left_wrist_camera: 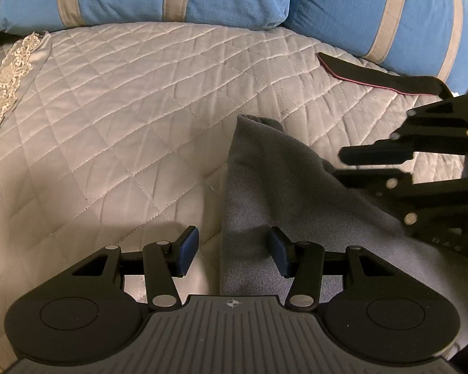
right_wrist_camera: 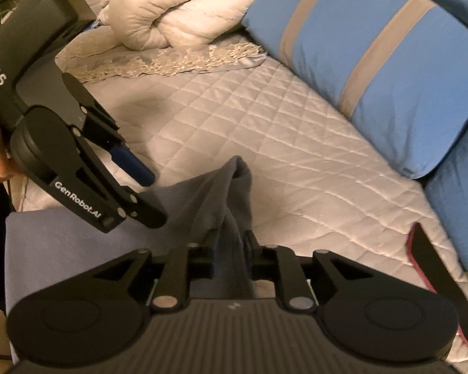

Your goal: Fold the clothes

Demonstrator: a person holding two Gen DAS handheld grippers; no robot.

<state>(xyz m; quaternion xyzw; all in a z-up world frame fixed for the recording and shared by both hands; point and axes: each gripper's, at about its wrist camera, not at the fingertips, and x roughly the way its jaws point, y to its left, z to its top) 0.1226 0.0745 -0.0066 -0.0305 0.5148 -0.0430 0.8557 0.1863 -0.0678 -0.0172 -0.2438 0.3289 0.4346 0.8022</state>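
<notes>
Between right gripper (right_wrist_camera: 231, 249) pads: grey cloth (left_wrist_camera: 265, 187) pinched, peaked ahead, rest draped on quilt (left_wrist_camera: 124, 109). Left gripper (left_wrist_camera: 232, 249) wide, straddling cloth edge. Judged soft, light, limp; take hold at edges.

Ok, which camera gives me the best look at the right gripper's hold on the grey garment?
The right wrist view: the right gripper is shut on a raised fold of the grey garment. In the left wrist view that gripper appears side-on and blurred, its grip unclear.

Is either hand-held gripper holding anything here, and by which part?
The right hand-held gripper is shut on the grey garment, pinching a bunched, raised fold of it. The left hand-held gripper is open over the garment's edge, holding nothing.
</notes>
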